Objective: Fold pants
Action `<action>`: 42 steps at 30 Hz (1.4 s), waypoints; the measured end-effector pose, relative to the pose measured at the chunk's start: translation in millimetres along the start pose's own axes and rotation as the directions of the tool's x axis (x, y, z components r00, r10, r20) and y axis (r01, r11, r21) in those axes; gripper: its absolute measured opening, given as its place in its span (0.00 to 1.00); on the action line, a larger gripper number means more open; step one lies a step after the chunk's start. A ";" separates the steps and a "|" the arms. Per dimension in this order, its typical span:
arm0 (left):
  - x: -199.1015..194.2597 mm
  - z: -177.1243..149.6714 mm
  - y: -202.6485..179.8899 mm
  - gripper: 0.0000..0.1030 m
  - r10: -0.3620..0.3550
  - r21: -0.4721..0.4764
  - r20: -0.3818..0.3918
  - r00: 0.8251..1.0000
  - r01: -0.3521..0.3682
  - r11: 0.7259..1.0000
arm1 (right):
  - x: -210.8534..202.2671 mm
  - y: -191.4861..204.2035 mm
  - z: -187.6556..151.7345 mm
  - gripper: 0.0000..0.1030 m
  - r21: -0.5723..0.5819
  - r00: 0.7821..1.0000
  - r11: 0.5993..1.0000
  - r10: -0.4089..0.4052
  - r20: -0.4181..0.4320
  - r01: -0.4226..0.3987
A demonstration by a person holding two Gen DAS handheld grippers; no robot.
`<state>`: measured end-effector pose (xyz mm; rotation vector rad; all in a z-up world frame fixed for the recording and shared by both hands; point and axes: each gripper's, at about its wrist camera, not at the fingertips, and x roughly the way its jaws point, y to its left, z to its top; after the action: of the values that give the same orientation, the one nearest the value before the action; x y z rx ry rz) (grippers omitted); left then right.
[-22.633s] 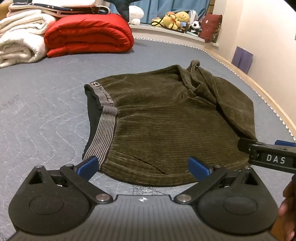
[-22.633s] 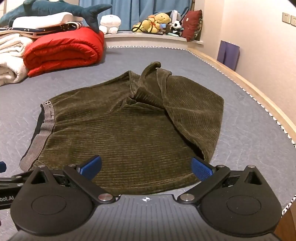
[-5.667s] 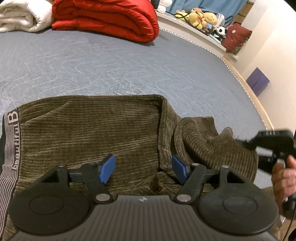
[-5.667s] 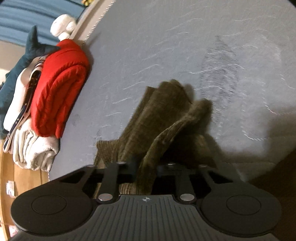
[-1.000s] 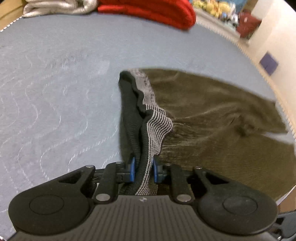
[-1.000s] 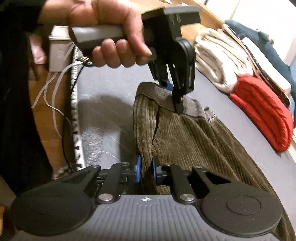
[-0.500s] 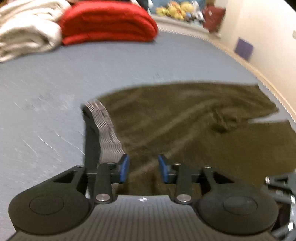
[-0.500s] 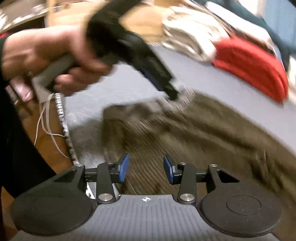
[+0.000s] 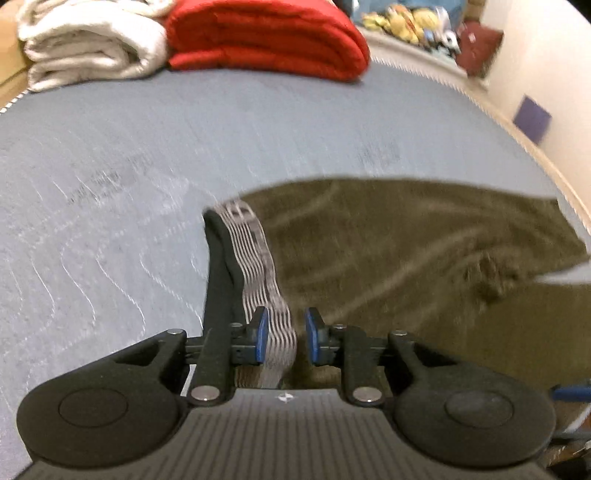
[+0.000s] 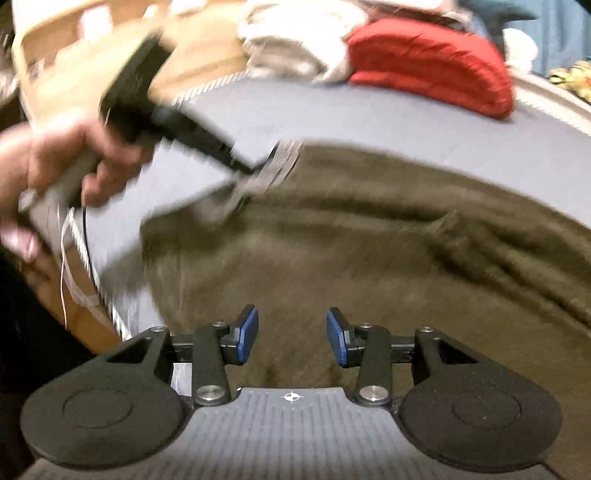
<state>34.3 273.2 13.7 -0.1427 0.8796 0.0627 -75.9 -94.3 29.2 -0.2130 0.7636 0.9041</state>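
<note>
Location type: domestic bedroom. The work surface is a wide bed with a grey quilted cover [image 9: 258, 122] stitched in wavy lines. A folded red padded duvet [image 9: 266, 40] and a folded cream blanket [image 9: 92, 48] lie stacked at its far edge. Soft toys in yellow and other colours [image 9: 410, 20] and a dark red cushion [image 9: 478, 46] line a ledge beyond. A cream painted wall [image 9: 546, 74] bounds the right side.

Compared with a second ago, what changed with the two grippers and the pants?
Both grips were let go. The right gripper has opened and drawn back, nothing between its pads. The left gripper, clamped on the waistband before, opened, then partly closed; the band still lies between its pads. The pants now lie spread on the bed. Red blanket unchanged.
</note>
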 end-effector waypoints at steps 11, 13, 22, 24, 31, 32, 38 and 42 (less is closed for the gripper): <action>24.4 39.9 6.9 0.23 0.038 -0.104 0.132 0.990 -0.025 0.994 | -95.8 -104.1 45.1 0.51 0.209 0.966 0.975 -0.117 0.230 0.069; 33.2 47.6 4.3 0.23 0.036 -0.119 0.131 0.991 -0.021 0.993 | -101.6 -125.0 44.9 0.52 0.293 0.963 0.953 -0.149 0.225 0.079; 121.4 121.9 -28.2 0.66 -0.015 0.084 0.078 0.997 0.008 0.996 | -95.2 -186.6 25.6 0.52 0.570 0.965 0.816 -0.215 0.148 0.094; 143.1 131.6 -31.7 0.72 0.002 0.140 0.050 0.999 -0.009 0.990 | -97.5 -192.7 20.8 0.52 0.593 0.966 0.800 -0.215 0.142 0.091; 195.1 145.5 -27.7 0.55 -0.064 0.226 -0.142 0.988 0.096 0.969 | -122.8 -219.1 4.8 0.52 0.663 0.956 0.741 -0.257 0.141 0.102; 193.6 145.4 -28.7 0.22 -0.093 0.238 -0.158 0.983 0.129 0.963 | -124.7 -221.6 3.2 0.52 0.670 0.954 0.734 -0.267 0.138 0.108; 130.2 144.3 -58.2 0.10 -0.063 0.446 -0.060 0.996 0.084 0.891 | -138.3 -233.0 -10.8 0.52 0.711 0.937 0.683 -0.336 0.099 0.170; 40.6 117.1 -89.4 0.10 -0.102 0.566 0.056 0.993 0.053 0.823 | -155.8 -242.7 -23.5 0.52 0.770 0.916 0.608 -0.392 0.080 0.193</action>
<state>159.6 202.2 64.9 0.3815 0.7742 -0.2698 40.7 -353.4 83.8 0.5035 0.7845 0.2217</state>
